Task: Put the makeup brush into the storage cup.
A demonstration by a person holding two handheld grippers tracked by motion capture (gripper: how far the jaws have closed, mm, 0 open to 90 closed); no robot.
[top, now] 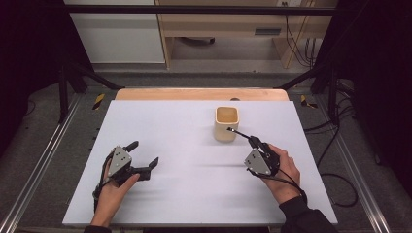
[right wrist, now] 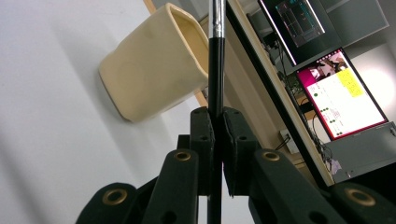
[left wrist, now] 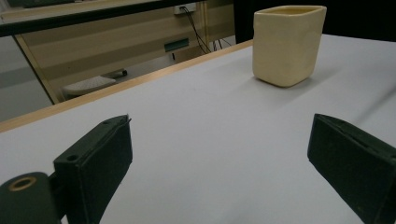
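The right hand-held gripper (top: 253, 143) is clamped tight on a thin black stick (right wrist: 215, 70), its silver-tipped end just short of the cream cup (top: 227, 124) on the counter (top: 170, 194). Judging by this, the pick-up is done and dropping it in remains. The left hand-held gripper (top: 143, 156) rests wide open, empty.

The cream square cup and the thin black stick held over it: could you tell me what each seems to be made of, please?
The cream square cup looks like glazed ceramic: thick rounded rim, soft sheen. The thin black stick seems plastic or painted wood with a shiny metal band, perhaps a brush or pen.
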